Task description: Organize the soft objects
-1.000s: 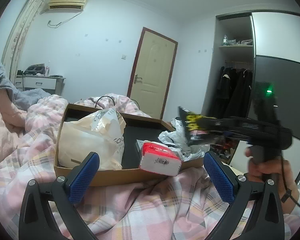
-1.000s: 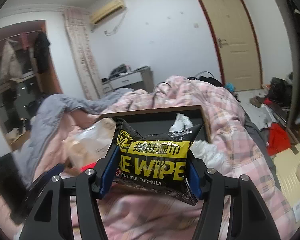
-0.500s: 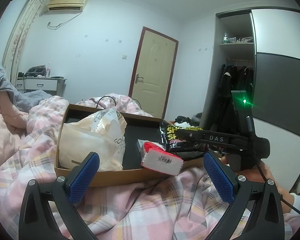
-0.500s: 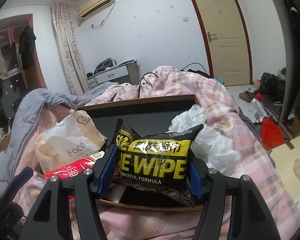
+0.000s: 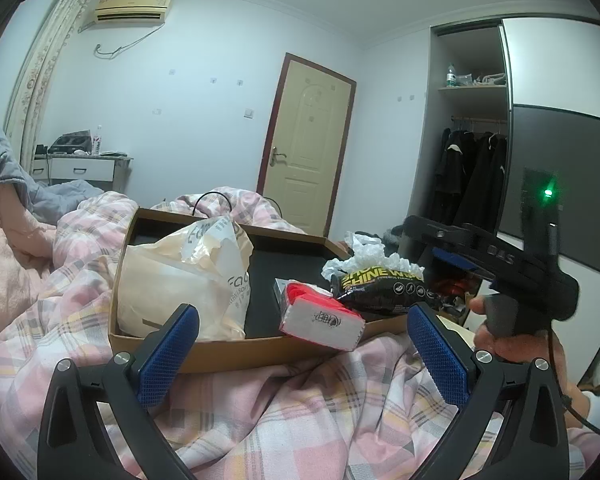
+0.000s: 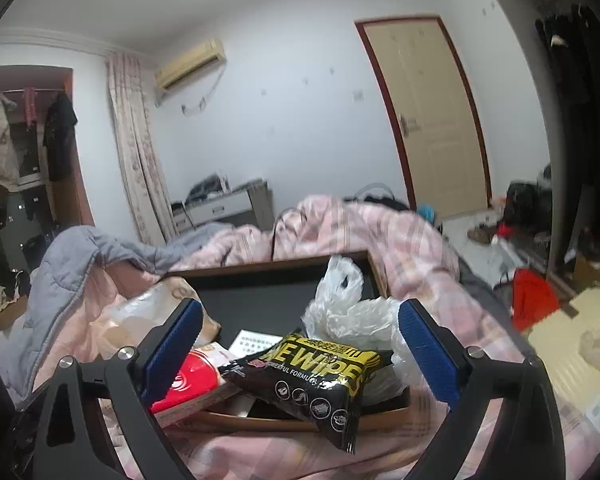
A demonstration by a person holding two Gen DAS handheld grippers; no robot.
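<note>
- Releasing: right tongs (image 6: 300, 344) gape wide; wipes pack (image 6: 316, 376) seemingly rests on cardboard tray (image 5: 228, 356) edge, overhanging.
- Left tongs (image 5: 300, 350) wide, empty.
- Next: nudge pack fully inside.

wipes pack (image 6: 320, 372): black, yellow lettering | quilt (image 5: 300, 412): pink plaid | tissue pack (image 5: 320, 316): red-white | box (image 5: 220, 354): brown

A: Box contents, counted?
B: One cardboard box (image 5: 228, 354). One beige tissue bag (image 5: 180, 276). One red-and-white pack (image 5: 320, 316). One black wipes packet (image 6: 320, 376). One crumpled white plastic bag (image 6: 348, 312).
A: Grippers?
B: Two.
</note>
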